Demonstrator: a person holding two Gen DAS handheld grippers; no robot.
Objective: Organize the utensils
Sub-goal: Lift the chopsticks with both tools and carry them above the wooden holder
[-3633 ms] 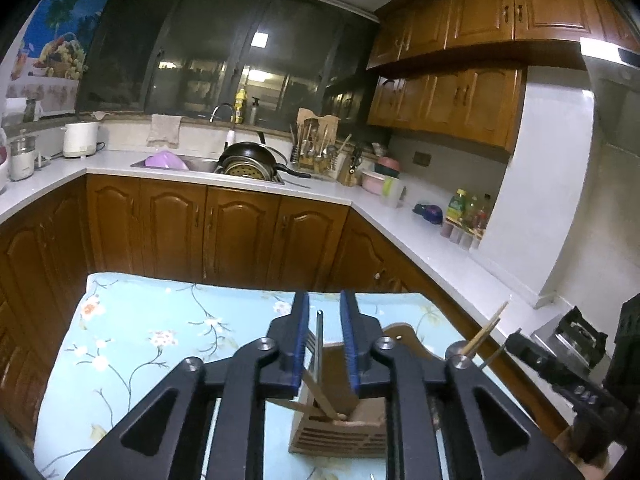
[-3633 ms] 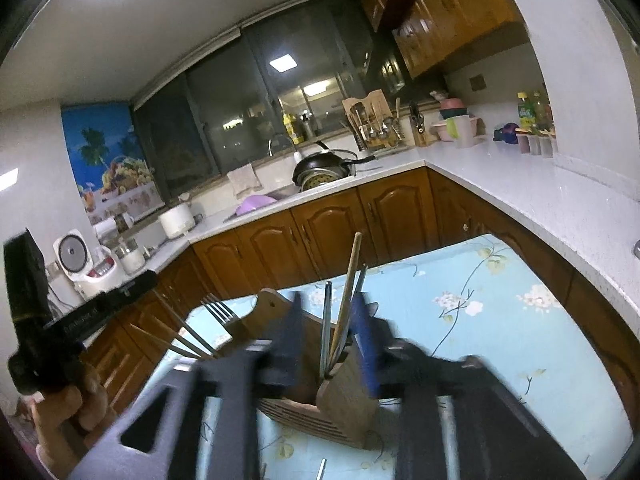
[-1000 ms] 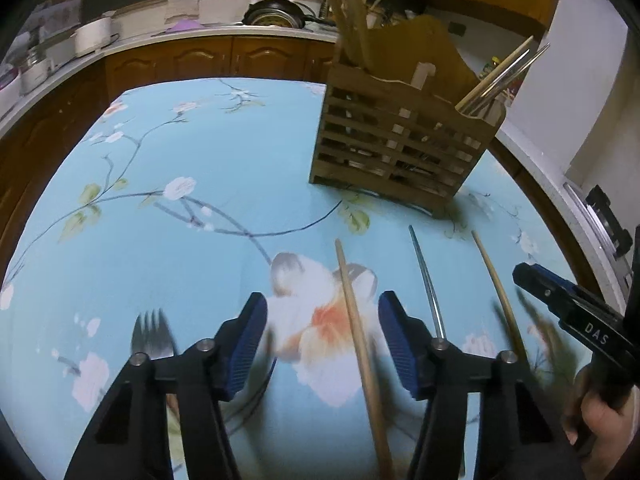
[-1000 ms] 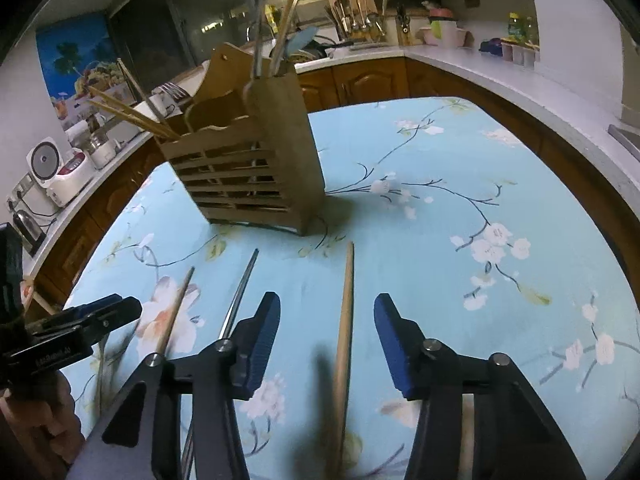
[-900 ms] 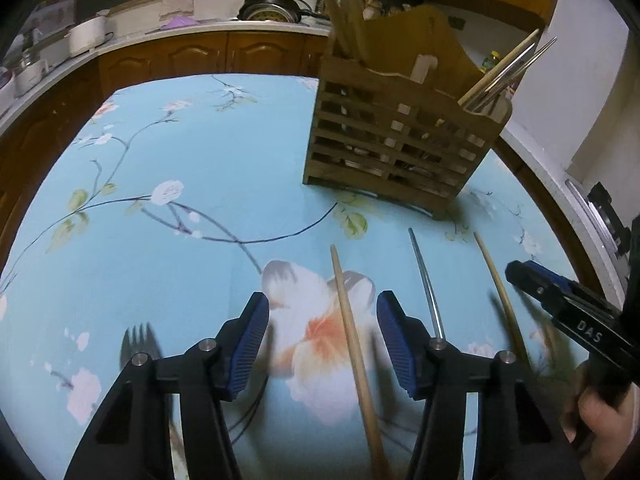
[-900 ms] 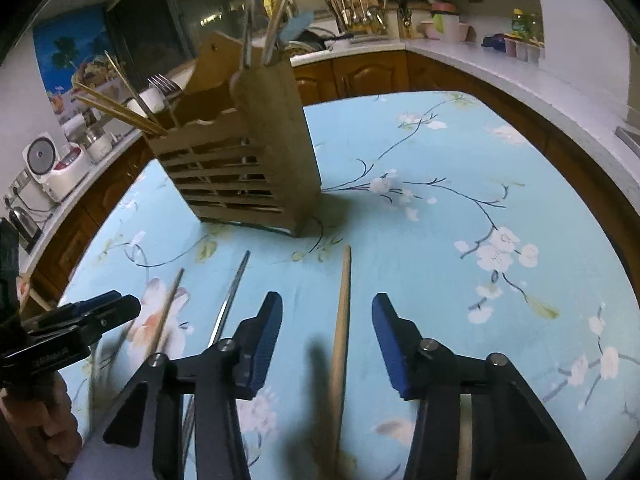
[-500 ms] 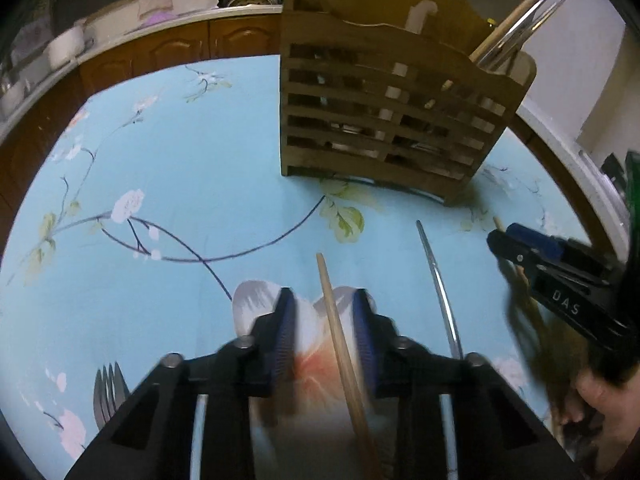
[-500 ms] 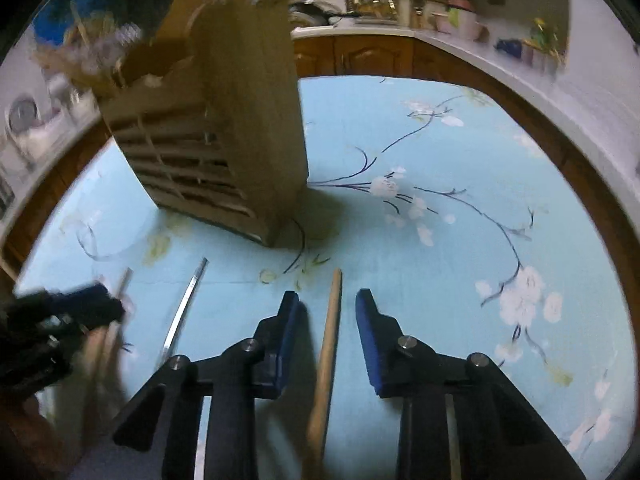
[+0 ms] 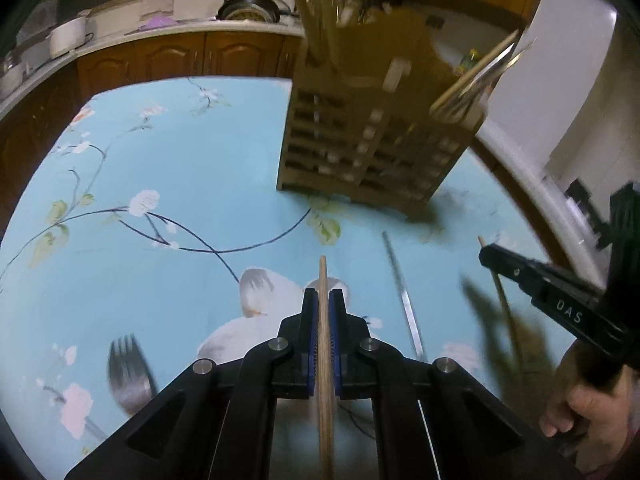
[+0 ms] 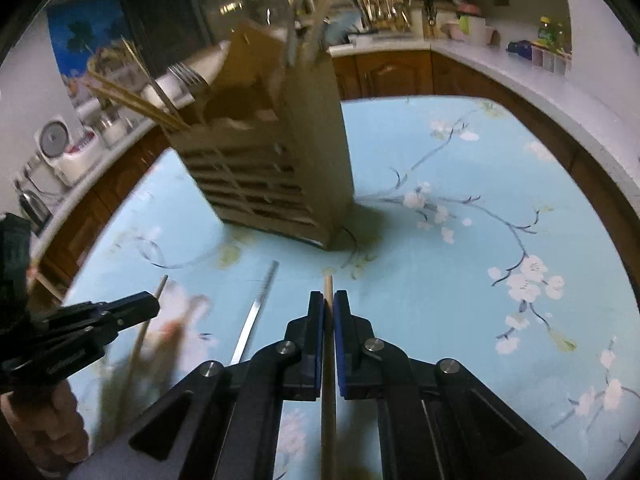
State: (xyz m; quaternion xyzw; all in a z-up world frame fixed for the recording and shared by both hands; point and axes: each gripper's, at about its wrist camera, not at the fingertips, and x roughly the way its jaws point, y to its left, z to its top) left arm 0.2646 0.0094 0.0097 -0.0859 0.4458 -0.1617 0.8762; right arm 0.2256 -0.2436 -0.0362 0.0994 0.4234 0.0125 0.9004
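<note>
— Wooden holder (image 9: 372, 148), slatted, upright on the blue flowered desk (image 9: 192, 176). Anything inside?

— Plenty. From the left wrist: thick wooden sticks (image 9: 316, 20) rising from the left end, and thin chopsticks (image 9: 476, 76), some wood and some metal, leaning out over the right end. From the right wrist: thin wooden chopsticks (image 10: 132, 96) and a fork (image 10: 182, 74), tines up, leaning out of the left end. More sticks at the near right corner, too blurred to sort.

— And loose on the desk?

— Three sticks side by side in front of the holder, apart from it. Left wooden chopstick (image 9: 323, 276), then metal chopstick (image 9: 402, 300) in the middle, then right wooden chopstick (image 10: 328, 284). Also a dark fork (image 9: 128, 372) off to the left, blurred.

— Left gripper (image 9: 324, 296)?

— Low over the desk, aimed at the holder. Fingers (image 9: 310, 320) clamped on the left wooden chopstick, with its tip poking out just past the fingertips.

— Right gripper (image 10: 328, 300)?

— Much the same pose, also aimed at the holder. Its fingers (image 10: 316, 320) pinched tight on the right wooden chopstick, tip likewise out in front. Metal chopstick between the two grippers, touched by neither.

— Sticks lifted off the cloth?

— Hard to tell from either wrist.
</note>
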